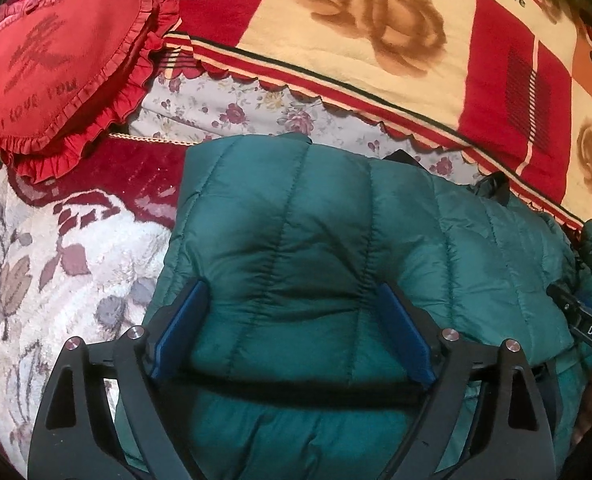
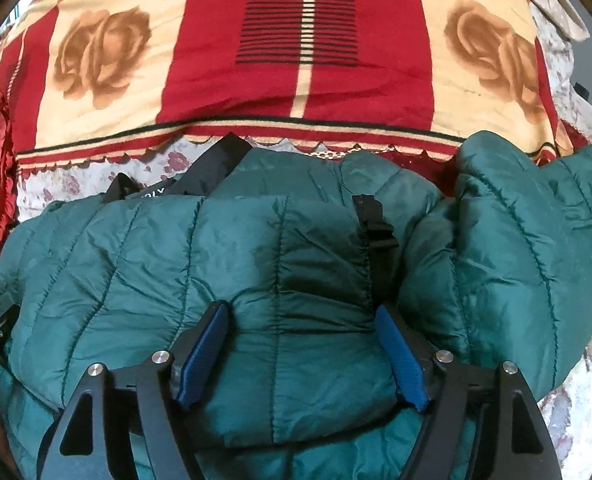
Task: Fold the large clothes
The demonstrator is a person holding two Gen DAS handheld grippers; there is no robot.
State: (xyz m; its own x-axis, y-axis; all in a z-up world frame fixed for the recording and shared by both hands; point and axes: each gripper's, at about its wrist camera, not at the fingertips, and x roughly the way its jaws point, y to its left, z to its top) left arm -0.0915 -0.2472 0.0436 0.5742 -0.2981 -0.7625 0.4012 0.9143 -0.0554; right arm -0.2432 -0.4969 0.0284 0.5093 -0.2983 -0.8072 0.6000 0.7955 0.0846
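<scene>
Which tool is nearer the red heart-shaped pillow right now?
Left. The left tool sits over the green puffer jacket's end nearest the heart-shaped pillow. The right tool is farther along the jacket, with the pillow only at its view's far left edge.

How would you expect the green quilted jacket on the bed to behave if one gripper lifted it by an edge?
The green quilted jacket would probably flop and unfold, since it lies in soft, puffy folds. Its shiny shell looks slippery, so a shallow pinch might slide off. Being padded, it is likely light for its bulk, and the black straps could dangle.
</scene>
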